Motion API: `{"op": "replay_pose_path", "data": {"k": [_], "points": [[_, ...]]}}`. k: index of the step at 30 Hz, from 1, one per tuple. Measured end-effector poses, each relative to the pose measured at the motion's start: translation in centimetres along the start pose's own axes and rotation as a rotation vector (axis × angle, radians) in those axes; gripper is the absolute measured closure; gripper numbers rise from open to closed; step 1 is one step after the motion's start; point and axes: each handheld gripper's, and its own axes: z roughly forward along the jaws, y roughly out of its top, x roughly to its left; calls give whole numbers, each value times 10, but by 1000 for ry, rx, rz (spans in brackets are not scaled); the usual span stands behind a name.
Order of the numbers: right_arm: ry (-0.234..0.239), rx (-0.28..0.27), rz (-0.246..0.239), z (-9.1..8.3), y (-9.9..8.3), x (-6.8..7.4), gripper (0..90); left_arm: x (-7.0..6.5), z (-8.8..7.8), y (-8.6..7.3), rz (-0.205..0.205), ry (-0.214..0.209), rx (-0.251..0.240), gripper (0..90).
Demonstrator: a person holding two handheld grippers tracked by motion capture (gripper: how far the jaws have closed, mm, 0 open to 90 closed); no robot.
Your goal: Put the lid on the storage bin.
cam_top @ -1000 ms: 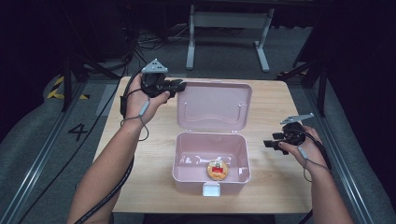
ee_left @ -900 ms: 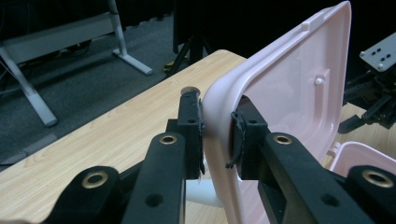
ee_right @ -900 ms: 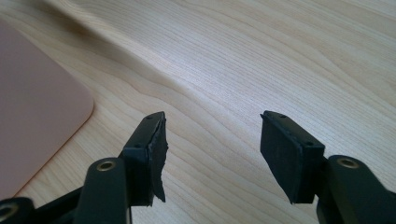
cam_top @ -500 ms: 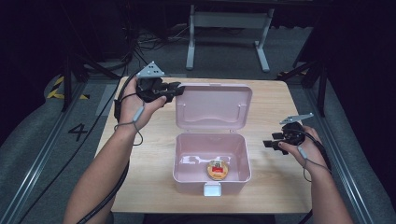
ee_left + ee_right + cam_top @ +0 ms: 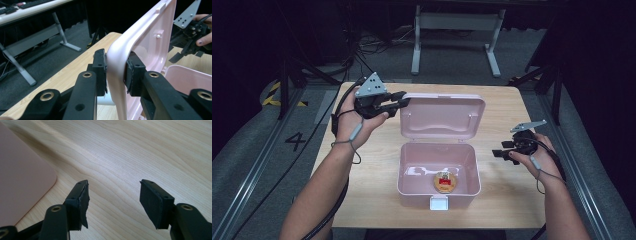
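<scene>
A pink plastic box (image 5: 408, 176) stands open in the middle of the wooden table (image 5: 367, 160), its lid (image 5: 442, 117) raised behind it. On the box floor lies a round brown piece with a red top (image 5: 445, 181). My left gripper (image 5: 402, 102) is shut on the lid's far left corner. In the left gripper view the two pads (image 5: 100, 68) sit on either side of the lid's rim (image 5: 116, 52). Its jaws have just been opening slightly, with the rim still between them. My right gripper (image 5: 499, 150) hovers open to the right of the box, over bare wood (image 5: 113, 195).
A white latch (image 5: 438, 202) sticks out at the box's near side. A small pale item (image 5: 418, 171) lies inside the box at the left. A metal stand (image 5: 457, 35) and cables are on the floor behind the table.
My left hand has shifted a little toward the near side while staying at the lid's corner. The right hand has stayed put.
</scene>
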Motion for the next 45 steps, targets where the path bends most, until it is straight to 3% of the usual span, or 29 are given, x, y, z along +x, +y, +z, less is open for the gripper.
{"op": "replay_pose_path", "data": {"k": [3, 4, 14, 17, 23, 25, 27, 28, 32, 36, 42, 45], "points": [[4, -6, -3, -1, 2, 0, 410, -3, -4, -1, -12, -13, -6, 709], [4, -10, -7, -1, 3, 0, 409, -7, -6, -2, -36, -19, -7, 709], [23, -22, -47, 1, 13, 7, 405, -22, -21, -5, -42, -52, 29, 662], [28, -20, -55, 1, 15, 9, 405, -26, -24, -7, -49, -74, 27, 608], [28, -25, -59, -2, 16, 12, 406, -31, -29, -12, -64, -86, 41, 622], [37, -13, -52, -6, 16, 13, 502, -31, -30, -13, -60, -86, 41, 625], [45, -1, -49, -9, 16, 15, 528, -32, -32, -15, -51, -87, 46, 626], [75, 3, -42, -14, 18, 19, 608, -33, -32, -16, -51, -87, 43, 627], [116, 9, -42, -23, 20, 27, 712, -35, -34, -19, -61, -98, 50, 633], [186, -11, -85, -35, 25, 40, 841, -37, -36, -22, -61, -102, 51, 635], [229, -54, -172, -51, 31, 62, 897, -42, -37, -23, -43, -88, 68, 645], [242, -70, -193, -56, 33, 68, 899, -43, -38, -25, -47, -92, 70, 647]]}}
